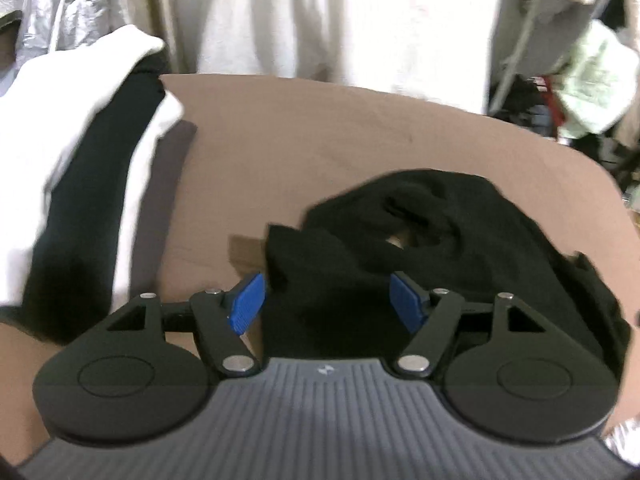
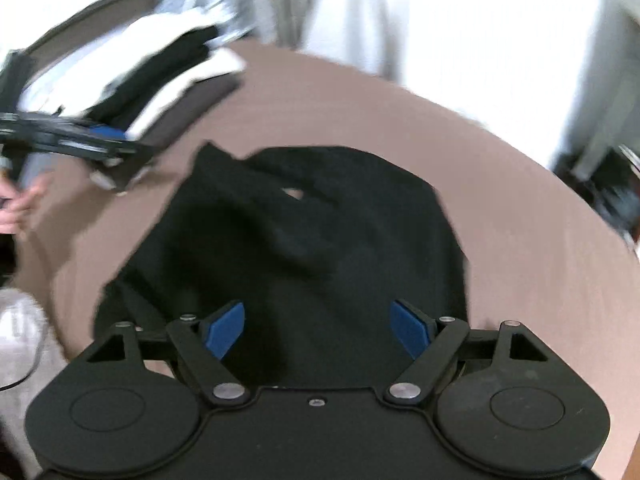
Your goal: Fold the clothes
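A brown counter is carrying everything. Both left tongs and right tongs are hovering spread, gripping nothing, with a crumpled black garment lying just ahead. Folded black-and-white clothes are sitting farther left.

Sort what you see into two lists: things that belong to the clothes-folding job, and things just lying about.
Job:
black garment
folded stack
left hand-held gripper
right hand-held gripper
table

Lying about:
curtain
green bag
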A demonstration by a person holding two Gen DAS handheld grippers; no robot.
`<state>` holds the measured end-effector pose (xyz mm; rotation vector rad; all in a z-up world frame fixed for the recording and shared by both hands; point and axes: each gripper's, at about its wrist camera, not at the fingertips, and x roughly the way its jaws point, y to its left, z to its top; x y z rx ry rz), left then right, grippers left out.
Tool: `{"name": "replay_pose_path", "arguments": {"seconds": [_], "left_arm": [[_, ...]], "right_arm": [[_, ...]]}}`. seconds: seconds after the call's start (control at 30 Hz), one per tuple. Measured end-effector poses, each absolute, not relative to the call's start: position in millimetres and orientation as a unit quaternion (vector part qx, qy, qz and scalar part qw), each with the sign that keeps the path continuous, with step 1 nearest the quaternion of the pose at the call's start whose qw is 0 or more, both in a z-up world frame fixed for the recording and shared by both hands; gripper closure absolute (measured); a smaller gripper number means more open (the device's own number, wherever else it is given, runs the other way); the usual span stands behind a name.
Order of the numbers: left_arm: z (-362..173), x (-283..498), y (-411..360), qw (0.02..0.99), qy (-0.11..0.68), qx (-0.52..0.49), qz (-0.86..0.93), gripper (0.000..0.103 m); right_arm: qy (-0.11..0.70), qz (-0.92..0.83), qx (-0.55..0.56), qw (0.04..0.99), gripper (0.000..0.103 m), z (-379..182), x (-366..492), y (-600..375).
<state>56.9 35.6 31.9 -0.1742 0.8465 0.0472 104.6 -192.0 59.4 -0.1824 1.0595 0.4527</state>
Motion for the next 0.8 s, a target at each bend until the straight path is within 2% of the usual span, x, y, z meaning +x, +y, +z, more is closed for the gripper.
{"name": "replay_pose_path", "arguments": {"seconds": [0.07, 0.13, 0.2, 0.27, 0.37, 0.43, 0.57, 0.7, 0.8], "left_arm": [[26.0, 73.6, 41.0, 0.908, 0.405, -0.094, 0.059, 0.034], [14.7, 86.9, 47.2, 0.905, 0.404, -0.107, 0.078, 0.034], [-7.9, 93.0, 54.9, 0.899, 0.415, -0.127, 0.063, 0.034], [-33.4, 96.0, 58.8, 0.893, 0.428, -0.131, 0.043, 0.034], [-68.2, 102.2, 62.5, 0.886, 0.447, -0.124, 0.016, 0.034], [-82.3, 104.8, 61.5, 0.884, 0.452, -0.121, 0.003, 0.034], [-96.1, 118.9, 62.0, 0.881, 0.447, -0.156, -0.023, 0.032], [-106.9, 125.6, 68.1, 0.876, 0.439, -0.195, -0.034, 0.027], [-117.8, 130.4, 68.7, 0.882, 0.43, -0.189, -0.051, 0.025]], "right_arm": [[0.527, 0.234, -0.084, 0.812, 0.018, 75.5, 139.5, -172.9], [0.561, 0.233, -0.07, 0.792, 0.018, 73.8, 175.0, -162.4], [0.571, 0.21, -0.103, 0.787, 0.018, 63.4, 205.0, -152.4], [0.555, 0.187, -0.119, 0.801, 0.018, 53.6, 227.4, -148.0], [0.55, 0.192, -0.029, 0.812, 0.019, 37.3, 256.3, -175.5], [0.535, 0.189, -0.014, 0.823, 0.019, 25.0, 265.1, -195.5], [0.484, 0.151, 0.031, 0.861, 0.019, -5.8, 291.0, -241.3], [0.469, 0.124, 0.08, 0.871, 0.019, -49.8, 307.0, -276.6], [0.478, 0.122, 0.051, 0.869, 0.019, -81.3, 324.8, -266.4]]}}
